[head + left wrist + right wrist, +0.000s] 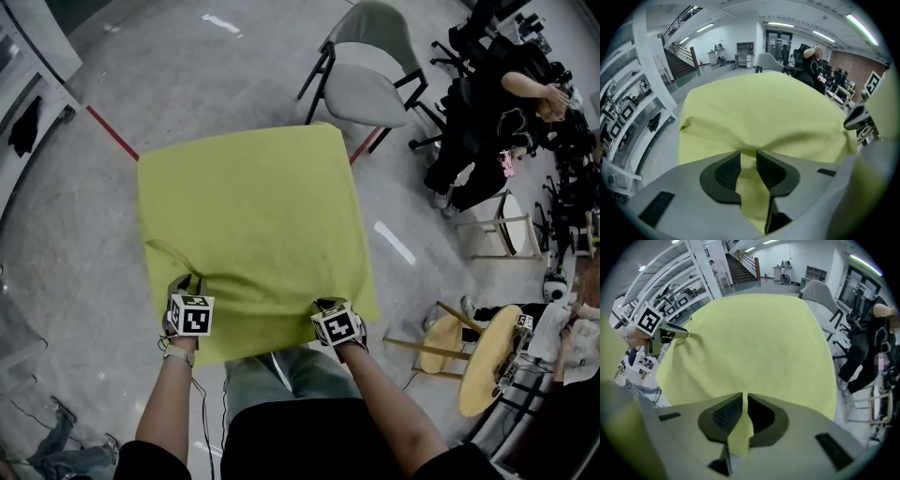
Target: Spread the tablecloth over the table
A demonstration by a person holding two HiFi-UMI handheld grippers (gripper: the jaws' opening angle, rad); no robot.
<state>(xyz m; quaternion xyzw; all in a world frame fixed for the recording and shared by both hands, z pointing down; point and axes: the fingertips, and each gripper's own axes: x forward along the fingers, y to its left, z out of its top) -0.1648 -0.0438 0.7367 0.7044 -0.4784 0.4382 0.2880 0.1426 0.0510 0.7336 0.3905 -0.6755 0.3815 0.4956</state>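
The right gripper (pixel 743 398) was clamped on the near hem of the yellow-green fabric tablecloth (pixel 253 216), a thin fold pinched flat between its 2 dark ribbed pads. The left gripper (pixel 748 155) had its jaws parted, with a strip of the same hem lying loosely in the gap and neither pad seeming to press on it. Both grippers sat at the near edge, well apart, 1 toward each near corner. Beyond them the cloth covered the whole square table, which was hidden beneath it. The far edge and both sides drooped over, and a raised crease ran from the left gripper toward the left edge. A grey padded chair (pixel 370 80) stood just beyond the far right corner. The job looked nearly finished. To end it well, the near-left ridge probably needed drawing outward until flat, the near overhang matching to the far one, and each hem releasing low so the fabric would not spring back.
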